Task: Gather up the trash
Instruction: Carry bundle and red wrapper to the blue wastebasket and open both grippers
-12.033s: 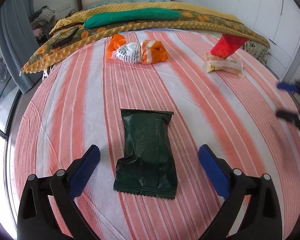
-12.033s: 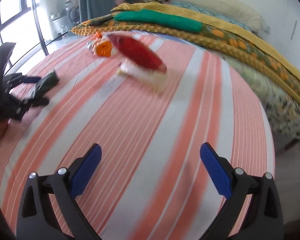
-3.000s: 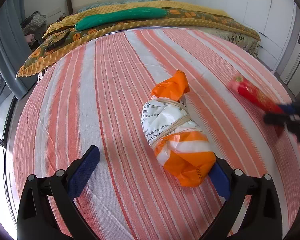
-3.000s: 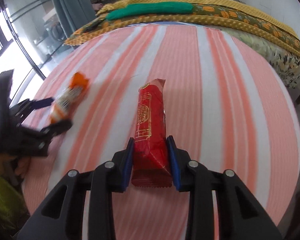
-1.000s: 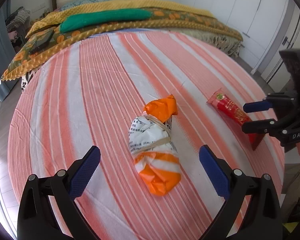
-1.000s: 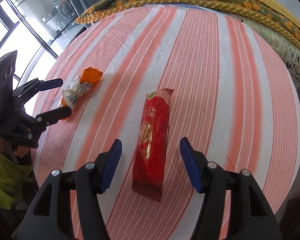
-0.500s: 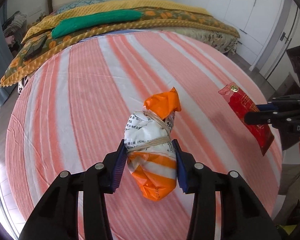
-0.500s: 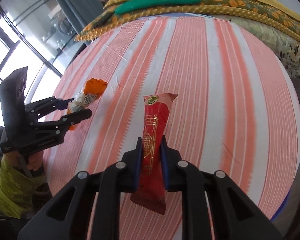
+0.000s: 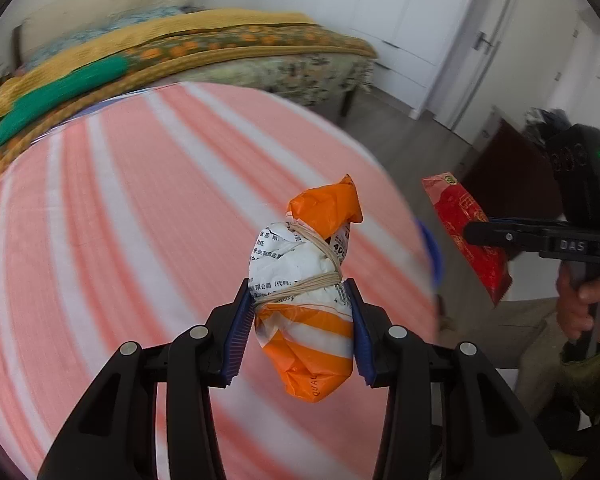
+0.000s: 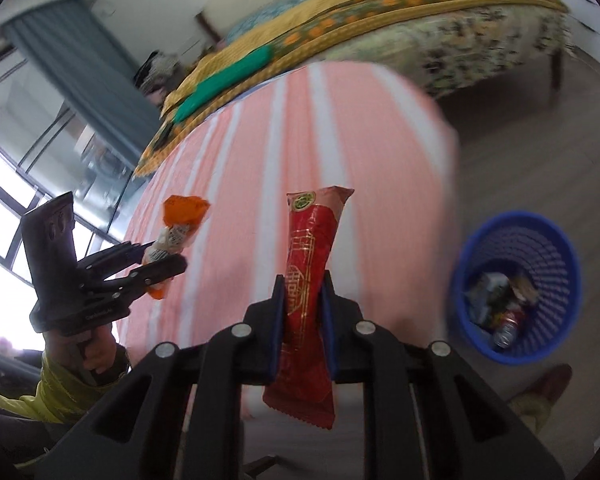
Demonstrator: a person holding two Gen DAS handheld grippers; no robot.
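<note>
The left gripper [image 9: 300, 328] is clamped on an orange-and-white plastic bundle [image 9: 308, 292] tied round with a tan rubber band, its blue pads pressing the bundle's middle from both sides so that the orange twisted top sticks out forward beyond the fingertips and the orange bottom hangs back between the black arms. The bundle is held up in the air above the pink-and-white striped tablecloth [image 9: 140, 220], which lies below and ahead of this gripper. To its right, the right gripper [image 10: 303, 300] is closed tight on a long red snack wrapper [image 10: 312, 276] with gold print, gripped near the middle; the wrapper's sealed top with a green round mark points forward and its serrated lower end hangs behind the pads. Below and to the right of the right gripper, on the grey floor beside the table, stands a blue mesh wastebasket [image 10: 556, 248] that already holds several pieces of rubbish, among them a can. Ahead of both grippers, past the table's far edge, a bed [image 10: 460, 32] carries a yellow and orange patterned blanket [image 9: 204, 40] with a green pillow [image 9: 56, 100] on it.
</note>
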